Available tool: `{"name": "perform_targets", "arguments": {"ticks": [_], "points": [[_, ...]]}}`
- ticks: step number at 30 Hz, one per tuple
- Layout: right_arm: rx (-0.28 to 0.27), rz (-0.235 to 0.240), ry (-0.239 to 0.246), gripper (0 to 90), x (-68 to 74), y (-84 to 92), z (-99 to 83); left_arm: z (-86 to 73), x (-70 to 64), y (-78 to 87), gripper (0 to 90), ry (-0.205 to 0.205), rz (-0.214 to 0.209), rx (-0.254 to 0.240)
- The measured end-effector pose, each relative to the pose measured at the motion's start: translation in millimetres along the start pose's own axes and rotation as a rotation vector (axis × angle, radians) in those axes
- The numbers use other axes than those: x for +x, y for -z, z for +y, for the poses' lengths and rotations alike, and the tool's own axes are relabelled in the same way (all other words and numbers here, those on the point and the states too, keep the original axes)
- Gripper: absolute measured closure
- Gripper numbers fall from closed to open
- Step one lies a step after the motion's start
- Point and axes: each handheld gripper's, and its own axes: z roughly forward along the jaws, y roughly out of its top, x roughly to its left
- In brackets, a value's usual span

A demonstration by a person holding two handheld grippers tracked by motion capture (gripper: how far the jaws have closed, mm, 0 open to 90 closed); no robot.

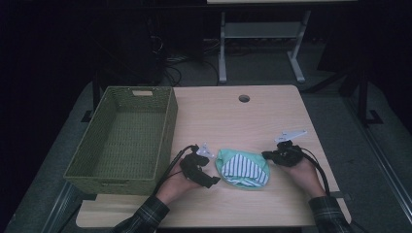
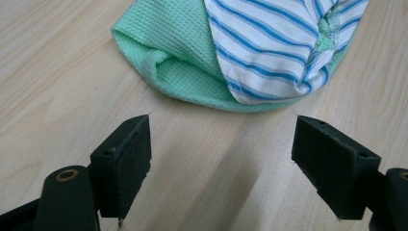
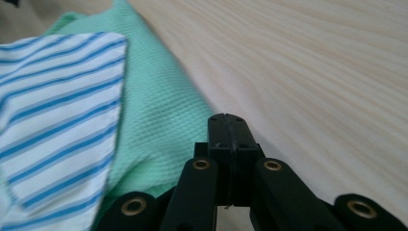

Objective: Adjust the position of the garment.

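Green cloth (image 1: 243,168) with a white and blue striped part on top is lying folded in the lower middle of the high view, on the wooden table (image 1: 233,116). It is looking soft and bunched, with a rolled green edge. The left gripper (image 1: 214,180) is sitting just to the lower left of it, and its jaws are standing wide apart with nothing between them; in the left gripper view the cloth (image 2: 202,62) is lying just past them. The right gripper (image 1: 266,155) is sitting at the cloth's right edge, clenched tight, and it is not pinching the cloth (image 3: 159,120) beside it. I think the folding is being finished. Next, a gripper is needing to grab the cloth and carry it to the green basket (image 1: 165,141) in the left of the frame.
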Motion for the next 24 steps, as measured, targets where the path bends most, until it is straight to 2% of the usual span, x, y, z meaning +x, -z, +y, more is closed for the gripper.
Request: {"name": "perform_targets", "arguments": {"ticks": [11, 24], "points": [[0.024, 0.046, 0.047, 89.8, 20.7, 5.1, -12.4, -0.6, -4.0, 0.6, 20.6, -0.013, -0.003, 0.006], [0.037, 0.118, 0.11, 89.8, 58.7, 11.1, -28.1, -1.3, -5.7, 3.1, 20.4, -0.011, -0.003, -0.001]]}}
